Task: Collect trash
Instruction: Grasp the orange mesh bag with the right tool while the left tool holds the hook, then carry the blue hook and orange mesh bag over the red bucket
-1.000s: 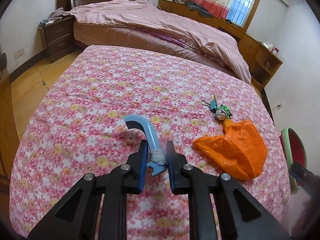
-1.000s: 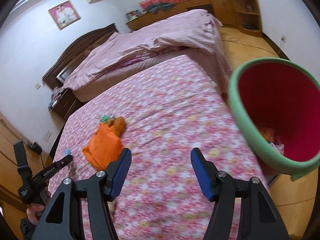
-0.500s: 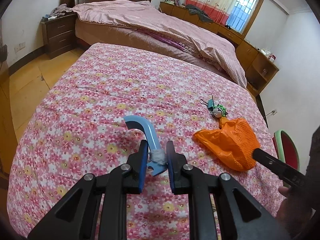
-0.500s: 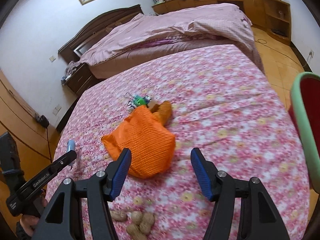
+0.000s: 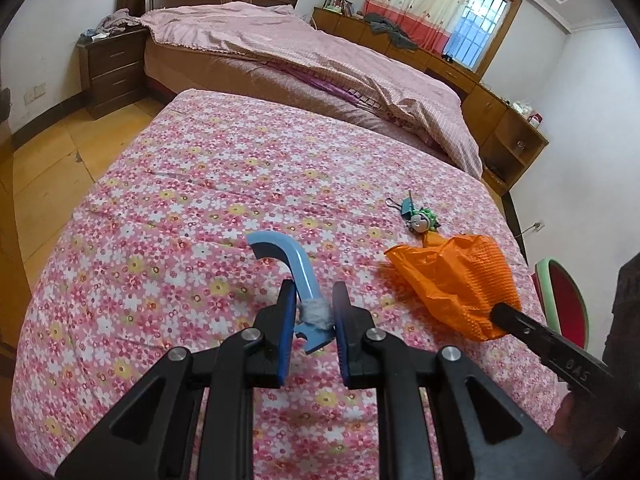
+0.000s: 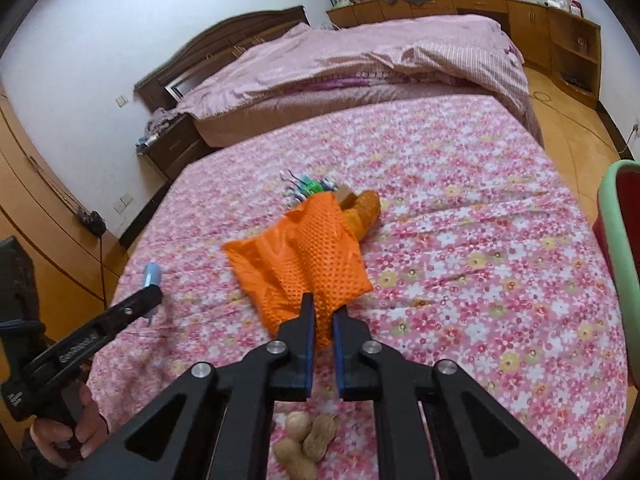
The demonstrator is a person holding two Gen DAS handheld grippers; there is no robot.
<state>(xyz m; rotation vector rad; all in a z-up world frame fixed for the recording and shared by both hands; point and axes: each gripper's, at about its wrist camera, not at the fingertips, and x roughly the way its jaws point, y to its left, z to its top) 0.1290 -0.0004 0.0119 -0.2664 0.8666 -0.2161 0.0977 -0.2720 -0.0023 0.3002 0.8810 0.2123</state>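
My left gripper is shut on a blue hook-shaped plastic piece with a grey wad around its stem, just above the floral cloth. To its right lies a crumpled orange plastic bag. In the right wrist view my right gripper is shut on the near corner of the orange bag, which still rests on the cloth. The left gripper shows at the left there, in a person's hand. A green-rimmed red bin stands past the right edge.
A doll keychain and a teal binder clip lie beyond the bag, beside a brown lump. Three peanuts lie under my right gripper. A bed with a pink quilt and a nightstand stand behind.
My right gripper swung left from the bin to the orange bag and shut on its near corner. The left gripper kept hold of the blue piece and barely moved.
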